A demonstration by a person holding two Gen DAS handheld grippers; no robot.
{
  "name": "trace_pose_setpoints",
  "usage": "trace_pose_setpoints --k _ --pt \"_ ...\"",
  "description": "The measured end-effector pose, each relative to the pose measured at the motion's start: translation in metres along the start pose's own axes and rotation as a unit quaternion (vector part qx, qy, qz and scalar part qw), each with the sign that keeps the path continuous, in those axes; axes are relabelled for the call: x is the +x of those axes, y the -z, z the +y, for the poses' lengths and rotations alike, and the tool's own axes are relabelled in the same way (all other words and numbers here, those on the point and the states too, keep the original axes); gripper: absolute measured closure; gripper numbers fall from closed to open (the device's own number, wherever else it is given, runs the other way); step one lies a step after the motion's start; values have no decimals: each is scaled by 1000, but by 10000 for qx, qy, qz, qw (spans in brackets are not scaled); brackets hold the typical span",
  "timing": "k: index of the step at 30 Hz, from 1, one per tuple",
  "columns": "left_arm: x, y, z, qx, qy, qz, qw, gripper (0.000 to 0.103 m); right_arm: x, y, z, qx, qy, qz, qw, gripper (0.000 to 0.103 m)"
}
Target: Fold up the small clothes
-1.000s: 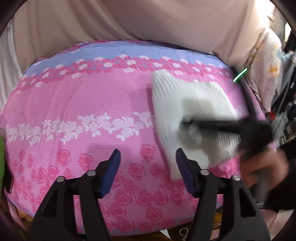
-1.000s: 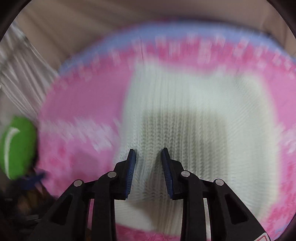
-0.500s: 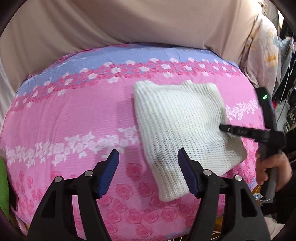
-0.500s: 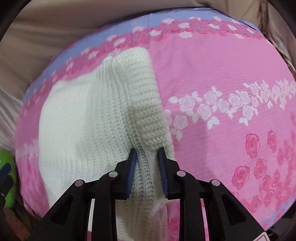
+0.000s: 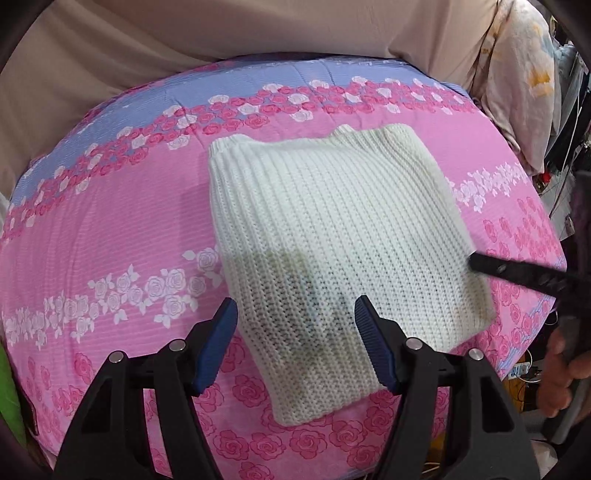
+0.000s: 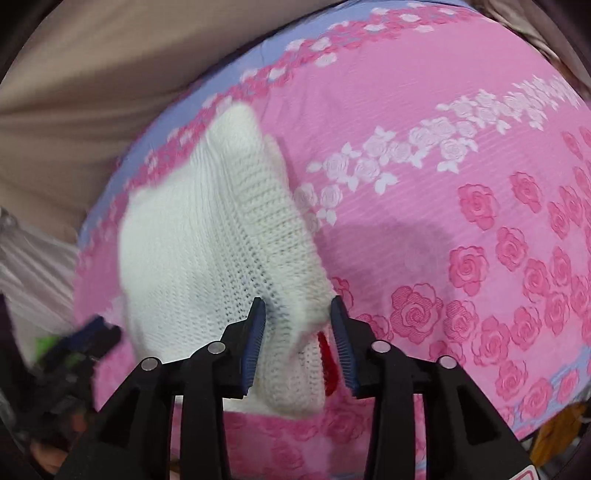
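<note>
Since the frame half a second earlier, the right gripper (image 6: 298,334) is being seen with its jaws spread wider, where they were previously drawn close on the edge of the white knitted garment (image 5: 332,251); the left gripper (image 5: 295,345) is being shown nearer to the garment, with its spacing unchanged. In the left wrist view, the garment is being displayed as a folded, roughly rectangular piece lying flat on the pink rose-patterned bedspread (image 5: 110,229), with a narrower ribbed end toward the far, lavender-striped border and its near corner reaching toward the bedspread's front edge. The left gripper's blue-padded fingers are being held wide apart above the garment's near portion, and whether they are touching the knit cannot be told. The right gripper is being seen at the garment's right edge in that view (image 5: 517,271), as a dark, blurred bar gripped by the right hand (image 5: 561,376) at the frame edge. In the right wrist view, the garment (image 6: 207,240) is being shown stretching away from the jaws toward the upper left, with a thick folded edge lying between the two separated blue fingers; no clamping on the knit is being shown. A small red piece (image 6: 325,362) is being exposed beside the inner face of the right-hand finger, and its nature cannot be determined. Beige fabric (image 5: 221,29) is being seen beyond the bedspread's far side.
</note>
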State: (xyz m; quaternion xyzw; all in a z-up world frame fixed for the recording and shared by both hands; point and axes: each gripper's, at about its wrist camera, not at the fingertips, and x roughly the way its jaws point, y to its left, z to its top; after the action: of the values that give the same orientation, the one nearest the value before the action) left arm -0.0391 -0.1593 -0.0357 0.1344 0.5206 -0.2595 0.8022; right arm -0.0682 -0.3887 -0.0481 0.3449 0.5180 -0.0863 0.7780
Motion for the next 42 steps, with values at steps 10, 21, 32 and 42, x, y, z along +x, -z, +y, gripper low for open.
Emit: trace_pose_setpoints --k 10,21,32,42 --pt "15 -2 37 -1226 729 193 9896 25 -12 -20 -4 146 -429 -148 9989 41" --pt "12 -11 36 -1081 359 -19 9935 25 -19 -42 56 -856 -468 -406 9944 87" --pt "25 -13 25 -907 213 75 9956 25 25 -36 10 -424 -10 -9 9991 47" --pt "49 -19 39 -1323 615 318 9888 17 66 -38 0 -66 -534 489 9974 30"
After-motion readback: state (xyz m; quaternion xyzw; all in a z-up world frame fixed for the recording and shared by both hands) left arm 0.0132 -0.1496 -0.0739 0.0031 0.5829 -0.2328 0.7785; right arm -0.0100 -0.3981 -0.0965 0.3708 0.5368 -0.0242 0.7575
